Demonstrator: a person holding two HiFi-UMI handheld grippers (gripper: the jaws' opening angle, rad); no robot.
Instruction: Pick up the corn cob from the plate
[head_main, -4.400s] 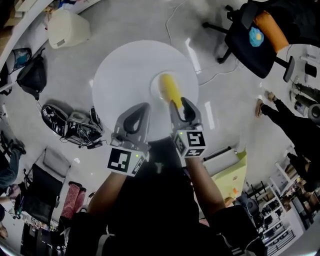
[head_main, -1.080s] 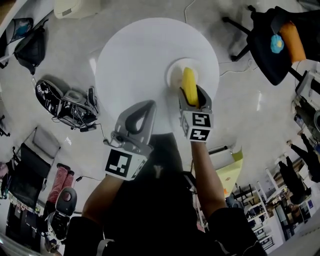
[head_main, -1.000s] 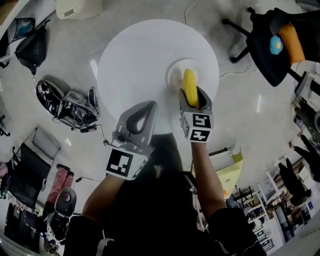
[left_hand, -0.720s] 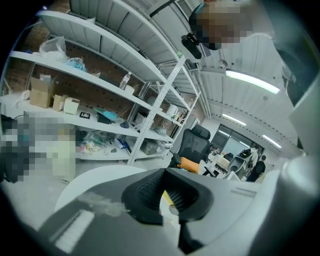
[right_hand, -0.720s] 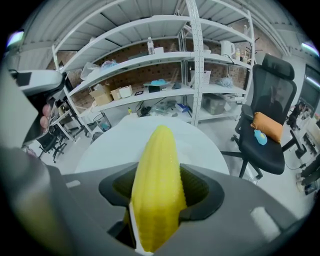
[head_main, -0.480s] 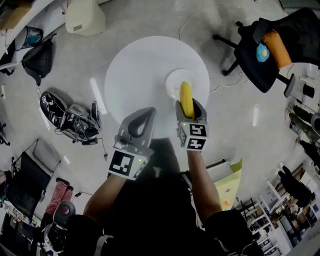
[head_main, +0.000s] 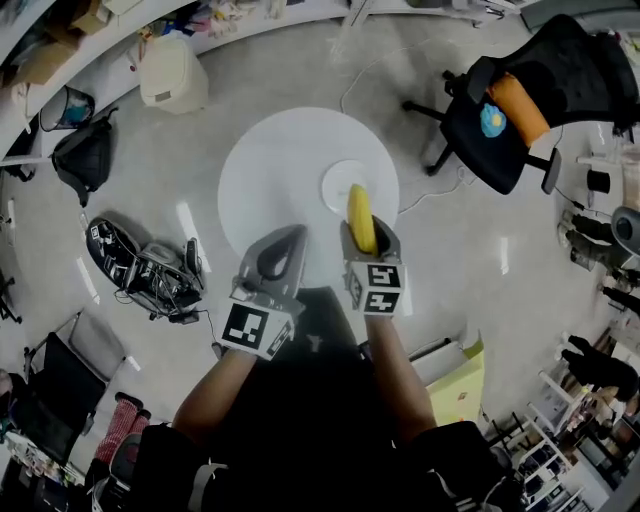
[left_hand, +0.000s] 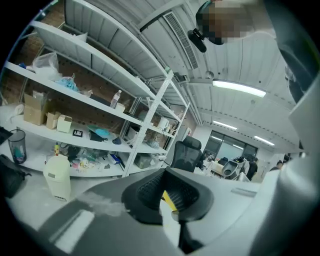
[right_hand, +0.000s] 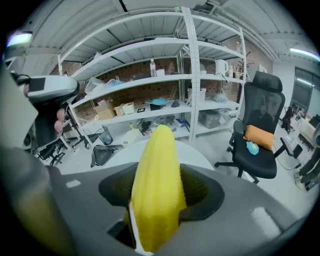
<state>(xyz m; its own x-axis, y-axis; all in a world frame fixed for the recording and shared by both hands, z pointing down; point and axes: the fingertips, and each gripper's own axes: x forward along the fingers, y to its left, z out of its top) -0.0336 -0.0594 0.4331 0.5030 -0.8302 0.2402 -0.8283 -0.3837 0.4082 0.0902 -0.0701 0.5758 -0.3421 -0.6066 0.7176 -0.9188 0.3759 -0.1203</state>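
A yellow corn cob (head_main: 360, 216) sticks out from between the jaws of my right gripper (head_main: 366, 232), which is shut on its lower end. The cob hangs in the air above the near right part of the round white table (head_main: 270, 170), just on the near side of the small white plate (head_main: 338, 180), which has nothing on it. In the right gripper view the cob (right_hand: 155, 165) fills the gap of the right gripper (right_hand: 160, 195) and points up and away. My left gripper (head_main: 293, 235) hovers beside it, shut and holding nothing. In the left gripper view a yellow sliver of the cob (left_hand: 168, 202) shows past the left gripper (left_hand: 166, 186).
A black office chair (head_main: 500, 110) with an orange cushion stands to the right of the table. Bags and gear (head_main: 140, 265) lie on the floor at the left, and a white bin (head_main: 172, 72) sits beyond them. Shelving (right_hand: 150, 75) lines the far wall.
Both grippers have risen, so the table looks smaller below them. The corn cob has come up off the plate in the right gripper's hold. The left gripper stayed shut.
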